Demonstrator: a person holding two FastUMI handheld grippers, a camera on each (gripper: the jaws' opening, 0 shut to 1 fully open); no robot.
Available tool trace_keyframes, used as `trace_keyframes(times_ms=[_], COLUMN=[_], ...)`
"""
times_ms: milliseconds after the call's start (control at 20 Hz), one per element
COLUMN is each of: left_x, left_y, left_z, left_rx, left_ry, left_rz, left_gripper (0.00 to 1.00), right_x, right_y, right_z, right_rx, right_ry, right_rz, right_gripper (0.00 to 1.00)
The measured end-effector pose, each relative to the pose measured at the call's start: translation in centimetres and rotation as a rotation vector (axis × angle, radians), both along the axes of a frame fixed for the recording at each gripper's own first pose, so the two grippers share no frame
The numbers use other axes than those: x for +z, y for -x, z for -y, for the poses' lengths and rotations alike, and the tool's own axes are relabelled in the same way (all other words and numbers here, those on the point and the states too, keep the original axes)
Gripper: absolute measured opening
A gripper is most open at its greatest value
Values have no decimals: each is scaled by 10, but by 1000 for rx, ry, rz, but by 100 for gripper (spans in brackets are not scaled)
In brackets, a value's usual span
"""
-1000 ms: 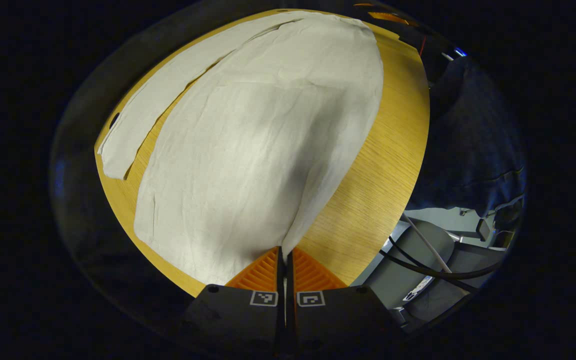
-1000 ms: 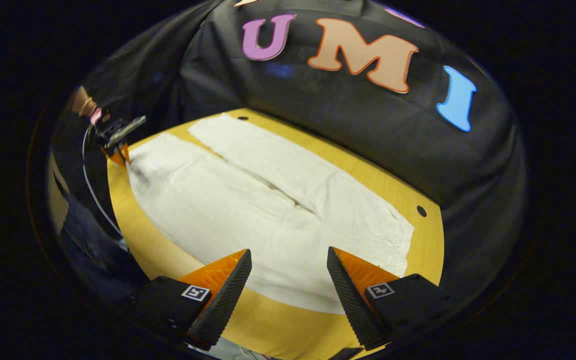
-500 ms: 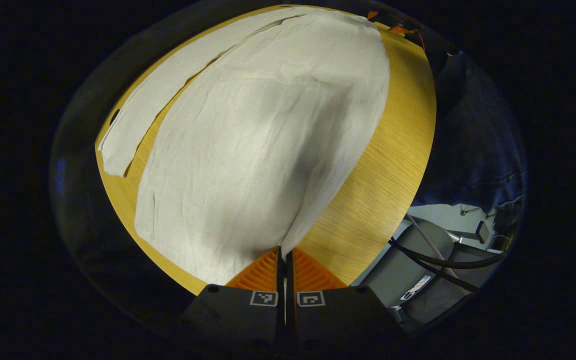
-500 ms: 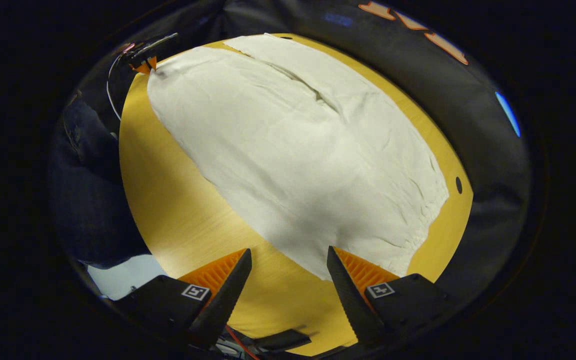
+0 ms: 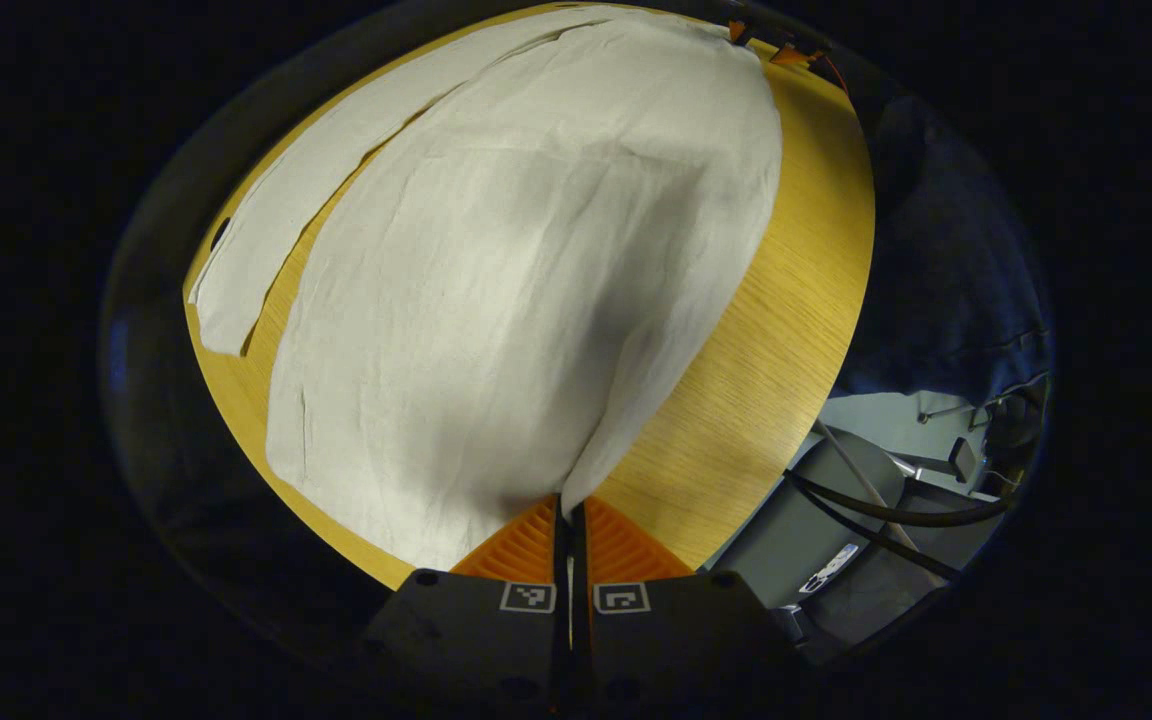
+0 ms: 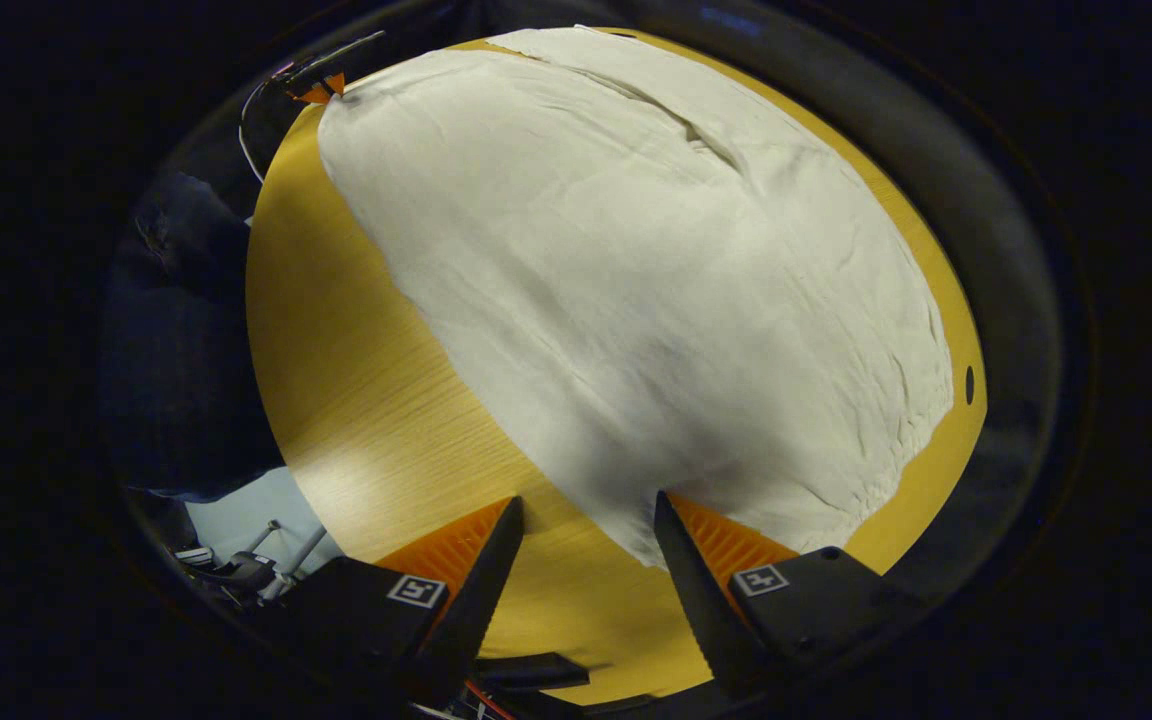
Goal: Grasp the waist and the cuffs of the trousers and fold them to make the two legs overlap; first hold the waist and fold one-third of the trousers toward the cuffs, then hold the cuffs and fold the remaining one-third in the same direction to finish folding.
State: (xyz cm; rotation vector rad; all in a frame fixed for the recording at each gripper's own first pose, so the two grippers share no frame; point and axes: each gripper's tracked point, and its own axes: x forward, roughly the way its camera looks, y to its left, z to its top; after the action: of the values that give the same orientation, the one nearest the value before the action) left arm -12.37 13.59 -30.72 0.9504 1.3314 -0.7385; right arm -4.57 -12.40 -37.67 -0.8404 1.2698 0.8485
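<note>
**A wooden worktop in a dim, cloth-hung booth**

We see a worktop (image 5: 786, 330) of light, honey-coloured wood with a fine straight grain and a rounded edge. Small dark holes pierce it near its rim, one (image 6: 969, 384) in the right gripper view and one (image 5: 220, 233) in the left gripper view. Behind it hangs the booth's black cloth wall (image 6: 1021, 300), loose and folded. Light falls from above and leaves a pale glare (image 6: 336, 478) on the bare wood. Below the worktop's edge we make out a pale grey floor (image 5: 876, 415), grey frame parts (image 5: 836, 480) and black cables (image 5: 886, 515) running across them. Everything beyond lies in deep shadow.
</note>
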Motion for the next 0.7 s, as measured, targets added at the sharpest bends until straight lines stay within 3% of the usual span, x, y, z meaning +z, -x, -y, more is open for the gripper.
trace_keyframes(times_ms=[50,100,150,200,250,400,500,600,700], left_x=[0,0,-1,0,1,-1,-1,0,-1], left_y=[1,1,0,1,2,3,5,6,5], left_z=[0,0,1,1,1,0,0,0,0], left_rx=[3,7,8,10,13,24,23,23,24], left_ry=[-1,-3,-1,-2,-2,-3,-3,-5,-5], left_rz=[-2,-3,-1,2,5,9,7,1,-3], left_gripper=[0,0,0,0,0,0,0,0,0], right_x=[-2,-1,-3,-3,-1,-1,2,2,2], right_y=[0,-1,-1,-1,0,-2,-7,-7,-7], right_z=[1,1,2,2,1,4,8,8,8], right_rx=[-8,-11,-15,-16,-12,12,23,22,26], right_ry=[19,37,59,70,77,90,104,107,105], right_rz=[-11,-19,-28,-33,-38,-23,8,14,15], right_gripper=[76,85,85,74,74,51,22,12,12])
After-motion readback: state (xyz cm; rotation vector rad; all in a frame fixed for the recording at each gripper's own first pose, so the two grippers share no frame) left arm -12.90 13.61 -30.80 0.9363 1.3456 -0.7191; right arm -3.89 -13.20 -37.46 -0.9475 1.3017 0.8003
